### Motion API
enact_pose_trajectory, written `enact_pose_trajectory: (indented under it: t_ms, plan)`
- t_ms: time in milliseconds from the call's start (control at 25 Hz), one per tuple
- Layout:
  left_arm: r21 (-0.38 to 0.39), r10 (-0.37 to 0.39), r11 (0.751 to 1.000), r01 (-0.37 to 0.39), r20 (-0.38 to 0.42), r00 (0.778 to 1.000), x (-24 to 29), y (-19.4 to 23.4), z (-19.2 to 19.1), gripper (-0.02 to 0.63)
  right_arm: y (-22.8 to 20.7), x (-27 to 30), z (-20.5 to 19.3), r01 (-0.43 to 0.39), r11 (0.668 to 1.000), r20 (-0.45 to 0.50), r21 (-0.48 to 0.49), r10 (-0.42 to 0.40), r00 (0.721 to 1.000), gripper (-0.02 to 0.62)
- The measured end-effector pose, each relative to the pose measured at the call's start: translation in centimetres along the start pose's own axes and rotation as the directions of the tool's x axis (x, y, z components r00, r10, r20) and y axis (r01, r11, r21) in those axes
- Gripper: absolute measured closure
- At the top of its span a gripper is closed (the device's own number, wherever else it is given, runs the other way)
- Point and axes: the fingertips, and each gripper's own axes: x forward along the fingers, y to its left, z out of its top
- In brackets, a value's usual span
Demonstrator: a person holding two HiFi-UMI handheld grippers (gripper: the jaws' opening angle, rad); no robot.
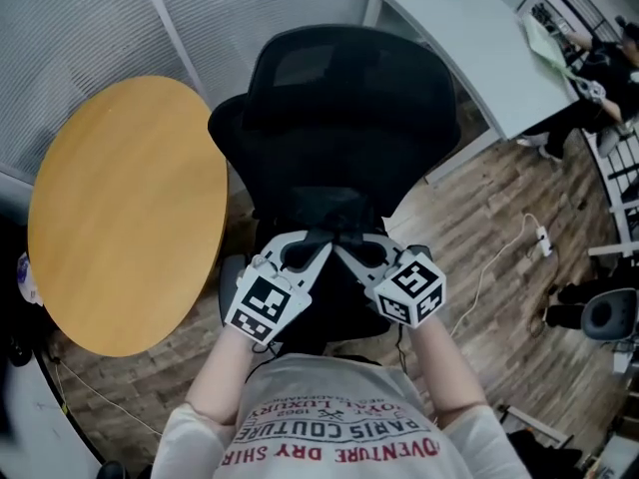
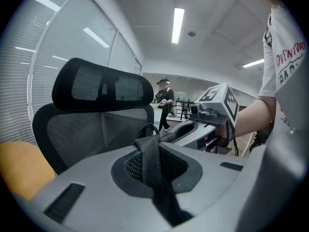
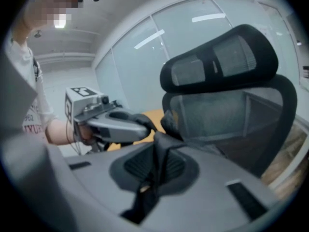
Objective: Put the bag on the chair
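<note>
Nearest, a white T-shirt (image 1: 334,427) with red print and two bare forearms lead to the grippers. Clenched tight, the left gripper (image 1: 321,245) pinches a flat, woven black strap (image 2: 150,153); the right gripper (image 1: 347,247) is clamped on a matching strap (image 3: 159,161). Their tips meet over the black bag (image 1: 334,213), a soft dark shape above the seat, blending into it; whether it rests there is unclear. Beyond stands the black mesh chair (image 1: 349,98) with a curved headrest. To its left is a round, smooth wooden counter (image 1: 125,213), and farther right a white counter (image 1: 469,48).
</note>
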Motion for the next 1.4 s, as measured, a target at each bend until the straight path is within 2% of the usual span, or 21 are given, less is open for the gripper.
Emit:
enact_pose_trajectory:
  t_ms: [240, 560, 720, 960, 1280, 1400]
  plan:
    - [0.004, -0.025, 1.000, 0.025, -0.060, 0.998, 2.1, 0.3, -2.0, 0.561, -2.1, 0.8, -2.1, 0.014, 1.000, -0.049, 0.023, -0.012, 0.999, 0.551]
    - [-0.028, -0.045, 0.999, 0.043, -0.058, 0.997, 3.3, 0.9, -3.2, 0.560, -3.6, 1.5, -3.1, 0.018, 0.998, -0.073, 0.053, -0.014, 0.997, 0.549]
    - [-0.078, -0.056, 0.996, 0.053, -0.038, 0.998, 3.7, 1.0, -3.6, 0.560, -4.0, 1.6, -3.4, 0.029, 0.998, -0.083, 0.064, -0.023, 0.996, 0.549]
    - [-0.212, -0.075, 0.975, 0.070, -0.018, 0.997, 4.2, 0.8, -5.7, 0.560, -4.7, 2.2, -5.0, 0.065, 0.995, -0.127, 0.080, -0.055, 0.990, 0.548]
    - [-0.294, -0.107, 0.953, 0.071, -0.108, 0.988, 5.3, -0.1, -10.6, 0.560, -5.5, 2.8, -8.6, 0.124, 0.985, -0.219, 0.120, -0.096, 0.971, 0.546]
    - [-0.287, -0.096, 0.956, 0.052, -0.141, 0.985, 5.5, -0.2, -12.1, 0.560, -5.7, 3.0, -10.1, 0.139, 0.983, -0.259, 0.118, -0.104, 0.960, 0.546]
